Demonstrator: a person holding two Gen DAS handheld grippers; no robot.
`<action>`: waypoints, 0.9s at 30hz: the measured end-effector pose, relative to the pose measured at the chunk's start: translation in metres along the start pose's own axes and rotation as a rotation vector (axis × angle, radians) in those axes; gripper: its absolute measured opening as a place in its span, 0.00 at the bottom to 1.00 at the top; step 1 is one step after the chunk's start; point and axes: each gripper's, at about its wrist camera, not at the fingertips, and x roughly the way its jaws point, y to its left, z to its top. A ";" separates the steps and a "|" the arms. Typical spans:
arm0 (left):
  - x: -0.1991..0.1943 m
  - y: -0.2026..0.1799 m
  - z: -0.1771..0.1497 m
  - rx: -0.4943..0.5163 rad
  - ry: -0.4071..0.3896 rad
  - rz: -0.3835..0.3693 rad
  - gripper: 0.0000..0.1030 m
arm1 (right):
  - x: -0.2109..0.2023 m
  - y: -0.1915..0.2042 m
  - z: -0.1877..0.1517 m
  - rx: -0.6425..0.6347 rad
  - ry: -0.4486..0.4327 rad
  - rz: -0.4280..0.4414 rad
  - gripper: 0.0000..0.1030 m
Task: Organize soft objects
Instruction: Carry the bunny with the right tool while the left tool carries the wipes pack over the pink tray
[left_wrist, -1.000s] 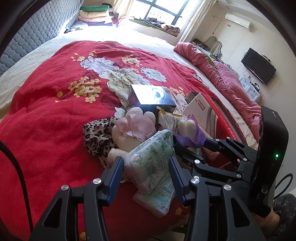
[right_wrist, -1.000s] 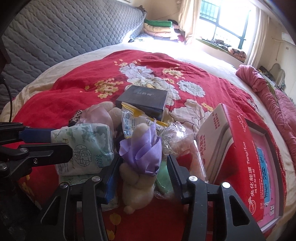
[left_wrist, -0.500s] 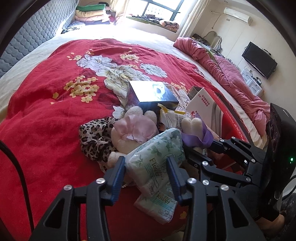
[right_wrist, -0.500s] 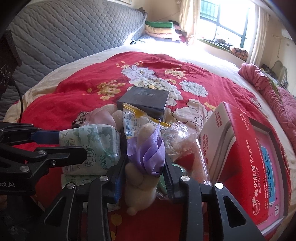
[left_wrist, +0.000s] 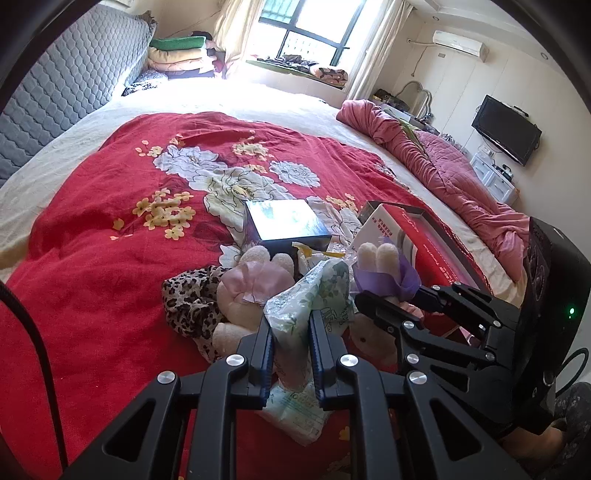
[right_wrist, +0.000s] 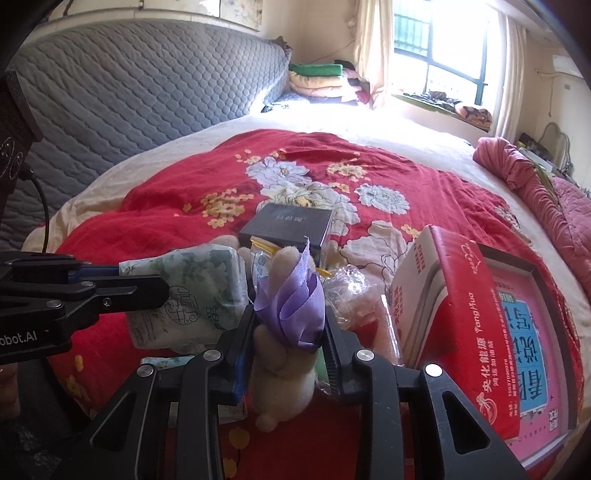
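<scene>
My left gripper (left_wrist: 290, 325) is shut on a green-and-white floral tissue pack (left_wrist: 314, 295), held above the red bedspread; the pack also shows in the right wrist view (right_wrist: 192, 291). My right gripper (right_wrist: 288, 325) is shut on a cream plush bunny with a purple ribbon (right_wrist: 288, 314), seen in the left wrist view (left_wrist: 380, 266) too. A second plush with a pink bow (left_wrist: 255, 284) and a leopard-print cloth (left_wrist: 192, 299) lie on the bed just left of my left gripper. Another tissue pack (left_wrist: 299, 413) lies under it.
A dark box (left_wrist: 286, 223) sits behind the pile. A red open cardboard box (right_wrist: 480, 325) stands to the right. A crinkled clear bag (right_wrist: 351, 291) and a yellow-edged packet (right_wrist: 262, 258) lie between them. A pink quilt (left_wrist: 443, 170) lies at the bed's right edge.
Both grippers have closed, the left on the tissue pack and the right on the purple-ribbon bunny. Both objects have been raised off the pile.
</scene>
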 end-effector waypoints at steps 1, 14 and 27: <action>-0.003 -0.002 0.000 0.001 -0.005 0.008 0.17 | -0.004 -0.002 0.001 0.011 -0.010 0.007 0.33; -0.032 -0.055 0.020 0.063 -0.041 0.044 0.17 | -0.078 -0.036 0.005 0.142 -0.172 0.027 0.33; -0.017 -0.142 0.045 0.154 -0.008 -0.034 0.17 | -0.130 -0.094 -0.007 0.302 -0.270 -0.056 0.33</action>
